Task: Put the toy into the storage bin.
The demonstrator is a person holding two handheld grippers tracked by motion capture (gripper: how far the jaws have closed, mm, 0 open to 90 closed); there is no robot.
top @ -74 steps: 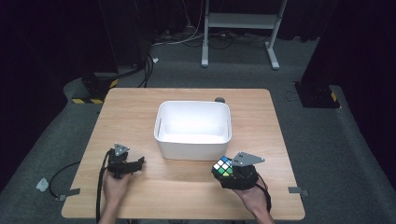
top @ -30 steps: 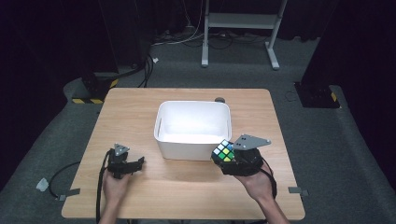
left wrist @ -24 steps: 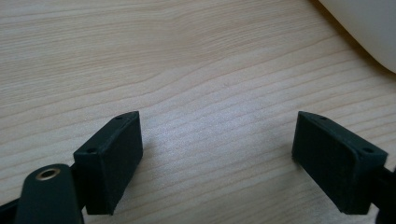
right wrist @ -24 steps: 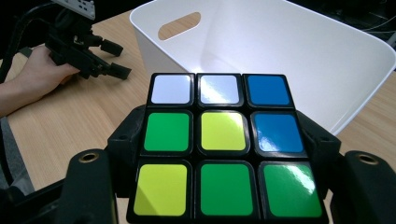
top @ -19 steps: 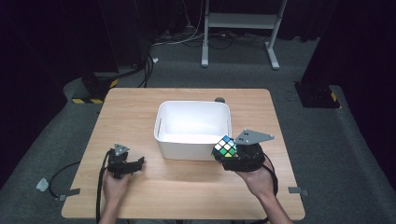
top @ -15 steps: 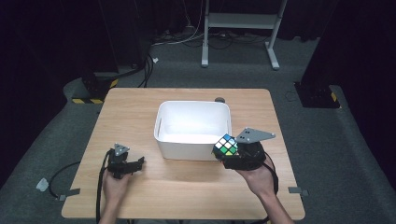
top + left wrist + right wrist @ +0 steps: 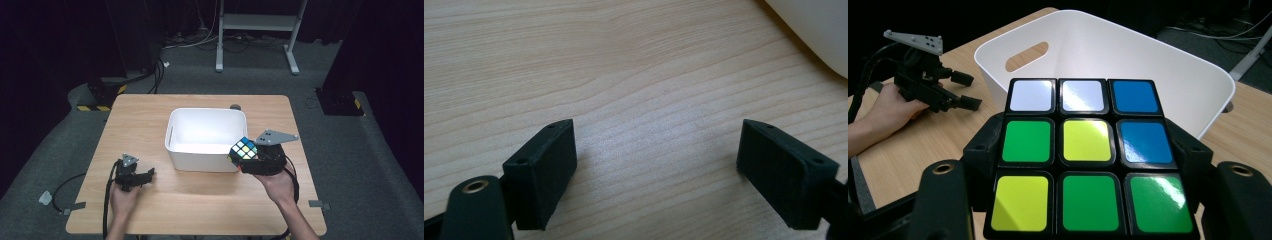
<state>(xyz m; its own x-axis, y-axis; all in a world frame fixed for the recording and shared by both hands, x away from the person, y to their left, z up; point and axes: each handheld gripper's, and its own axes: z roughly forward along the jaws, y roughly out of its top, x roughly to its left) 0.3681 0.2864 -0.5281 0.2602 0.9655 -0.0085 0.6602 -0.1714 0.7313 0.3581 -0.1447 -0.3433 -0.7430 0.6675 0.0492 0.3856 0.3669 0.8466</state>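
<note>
Pale wood grain covers the rectangular table [image 7: 150, 115] in the high view, and a white rectangular plastic bin with rounded corners [image 7: 207, 137] stands near its middle. The right gripper [image 7: 250, 159], held in the person's right hand [image 7: 277, 186], is raised at the bin's near right corner and is clenched on a scrambled colour-tile puzzle cube with black edges [image 7: 243, 150]; the cube sits just above the bin's rim at that corner. The grey three-cornered plate rides on top of this gripper. The left gripper [image 7: 145, 176] rests low on the table near the front left, well apart from the bin, held by the left hand [image 7: 122, 197], with its black cable trailing off the table edge. In the left gripper view, the two black jaws stand wide apart with bare wood [image 7: 634, 75] between them and nothing grasped, so this claw is released; a curved white corner of the bin [image 7: 819, 30] shows at the upper right. In the right gripper view, the cube [image 7: 1088, 155] sits clamped between the jaws, which press its two sides; its facing side shows white, blue, green and yellow tiles. Beyond it lies the bin [image 7: 1128, 55] with a slot handle in its wall, and farther left the left gripper [image 7: 965, 90] rests on the table [image 7: 938, 145] in the left hand [image 7: 893, 107].
</note>
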